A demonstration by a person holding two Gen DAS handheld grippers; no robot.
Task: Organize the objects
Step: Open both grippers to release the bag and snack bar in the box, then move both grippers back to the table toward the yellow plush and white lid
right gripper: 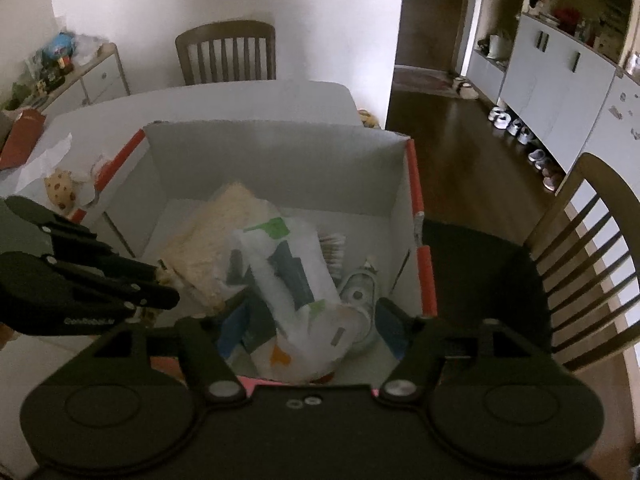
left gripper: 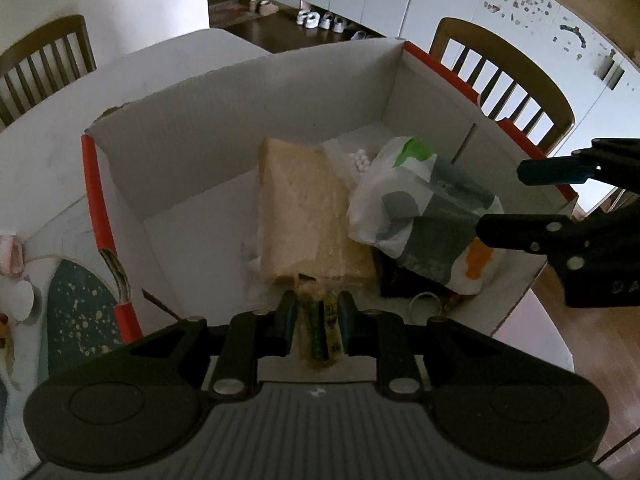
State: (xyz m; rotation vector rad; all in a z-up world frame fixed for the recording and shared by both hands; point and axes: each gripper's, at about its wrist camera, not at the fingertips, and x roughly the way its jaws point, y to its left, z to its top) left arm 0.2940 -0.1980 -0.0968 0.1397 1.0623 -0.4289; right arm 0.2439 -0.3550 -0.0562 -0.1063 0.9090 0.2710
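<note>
Box (left gripper: 248, 136) on table (left gripper: 52, 148). Left gripper (left gripper: 318, 316) at box's near edge, clamped on small packet (left gripper: 322, 332). Right gripper (right gripper: 310, 320) over box's right side, jaws apart, straddling bag (right gripper: 288, 280) lying inside.

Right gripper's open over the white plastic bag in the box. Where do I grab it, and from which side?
Probably grip the white plastic bag at its near, bunched end, coming from above. It lies lengthwise between the right gripper fingers, on top of other items in the cardboard box, so its sides are crowded.
</note>
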